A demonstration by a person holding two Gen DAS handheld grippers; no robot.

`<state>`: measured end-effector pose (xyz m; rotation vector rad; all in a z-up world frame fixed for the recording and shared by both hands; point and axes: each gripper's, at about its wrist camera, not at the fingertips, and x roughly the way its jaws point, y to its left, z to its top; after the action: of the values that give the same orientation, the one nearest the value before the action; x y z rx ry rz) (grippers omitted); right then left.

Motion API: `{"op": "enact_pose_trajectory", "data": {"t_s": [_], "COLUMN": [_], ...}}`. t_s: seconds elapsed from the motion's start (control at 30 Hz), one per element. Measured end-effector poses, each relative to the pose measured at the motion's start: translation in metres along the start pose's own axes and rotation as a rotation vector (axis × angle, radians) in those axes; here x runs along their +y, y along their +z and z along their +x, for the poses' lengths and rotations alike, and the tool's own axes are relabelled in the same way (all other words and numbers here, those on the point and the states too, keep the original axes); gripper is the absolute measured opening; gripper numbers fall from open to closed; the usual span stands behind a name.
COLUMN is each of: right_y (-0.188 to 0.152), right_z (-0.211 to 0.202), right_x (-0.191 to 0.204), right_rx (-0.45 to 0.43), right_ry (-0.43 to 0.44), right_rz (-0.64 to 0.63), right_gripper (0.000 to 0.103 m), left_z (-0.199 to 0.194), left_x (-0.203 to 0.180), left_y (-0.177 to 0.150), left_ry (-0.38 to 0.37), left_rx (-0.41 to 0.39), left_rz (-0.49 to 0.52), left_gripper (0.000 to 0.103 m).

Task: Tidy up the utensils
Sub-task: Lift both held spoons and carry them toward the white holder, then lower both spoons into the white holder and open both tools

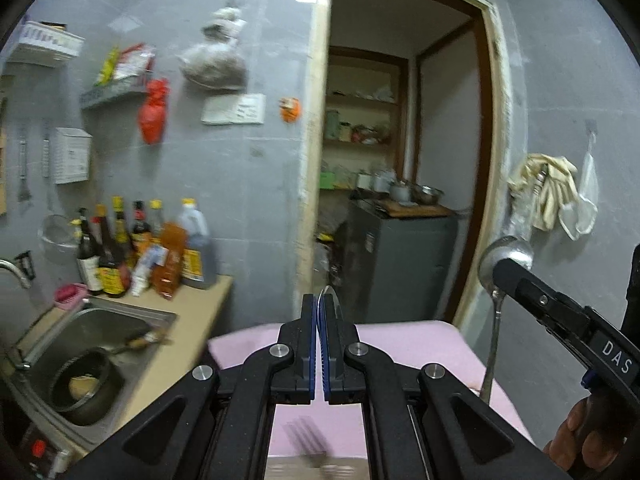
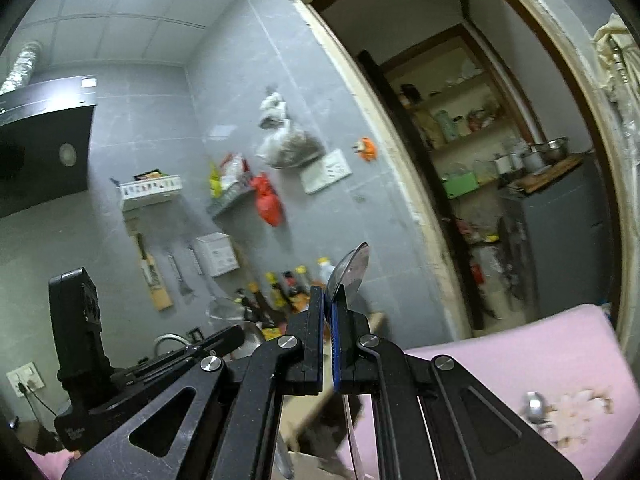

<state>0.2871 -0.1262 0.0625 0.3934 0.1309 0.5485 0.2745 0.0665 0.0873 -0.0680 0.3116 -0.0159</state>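
- Carrying utensils was the step in hand: spoon [image 1: 505, 257] hung bowl-up, handle down, clamped in right gripper [image 1: 505, 270] above pink surface [image 1: 416, 340].
- Left gripper [image 1: 320, 308] was pinched shut on a thin metal utensil, tip poking out past the pads; probably a knife, hard to tell.
- Fork [image 1: 306, 440] lay blurred on the pink surface below the left gripper.
- Sink [image 1: 132, 316] and sauce bottles [image 1: 120, 248] were off to the left, well apart.
- No organizer was in view; the next move likely called for finding a drop-off spot and lowering both pieces.
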Motion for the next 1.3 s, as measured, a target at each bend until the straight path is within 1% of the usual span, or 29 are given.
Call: {"op": "enact_pose_trajectory", "data": {"t_s": [0.17,0.27,0.37,0.5,0.63,0.73,0.93,1.1,1.23,1.3], "right_y": [-0.023,-0.042,-0.057,-0.079,-0.098,-0.111,-0.131,-0.144,-0.150,-0.151], "right_z": [0.018,0.030,0.040,0.046,0.051,0.055,0.063,0.062,0.062,0.061], "right_x": [0.018,0.021,0.019,0.008,-0.002,-0.007,-0.015,-0.017,-0.018,-0.018], "right_rx": [-0.020,-0.017,-0.014,0.001,0.021,0.038,0.072,0.103,0.137,0.157], "right_ry": [0.031,0.023,0.007,-0.030,-0.052,-0.051,-0.052,-0.059,-0.069,-0.075], "right_rz": [0.004,0.004,0.002,0.012,0.030,0.039,0.043,0.036,0.030,0.025], "right_gripper": [0.003,0.003,0.003,0.003,0.003,0.003,0.003,0.003,0.003,0.004], "left_z": [-0.016,-0.017,-0.015,-0.005,0.002,0.009,0.021,0.025,0.022,0.021], "left_x": [0.051,0.071,0.085,0.087,0.083,0.077,0.067,0.065,0.061,0.061], "left_y": [-0.001,-0.009,-0.024,-0.044,-0.063,-0.076,-0.100,-0.112,-0.115,-0.115], "left_ry": [0.098,0.135,0.164,0.181,0.188,0.205,0.220,0.202,0.165,0.138], "left_rx": [-0.032,-0.026,-0.022,-0.012,-0.033,-0.045,-0.036,-0.004,0.006,0.019], "left_rz": [0.010,0.003,0.009,0.033,0.074,0.107,0.167,0.167,0.175,0.161], "left_gripper": [0.002,0.002,0.002,0.002,0.002,0.002,0.002,0.003,0.003,0.003]}}
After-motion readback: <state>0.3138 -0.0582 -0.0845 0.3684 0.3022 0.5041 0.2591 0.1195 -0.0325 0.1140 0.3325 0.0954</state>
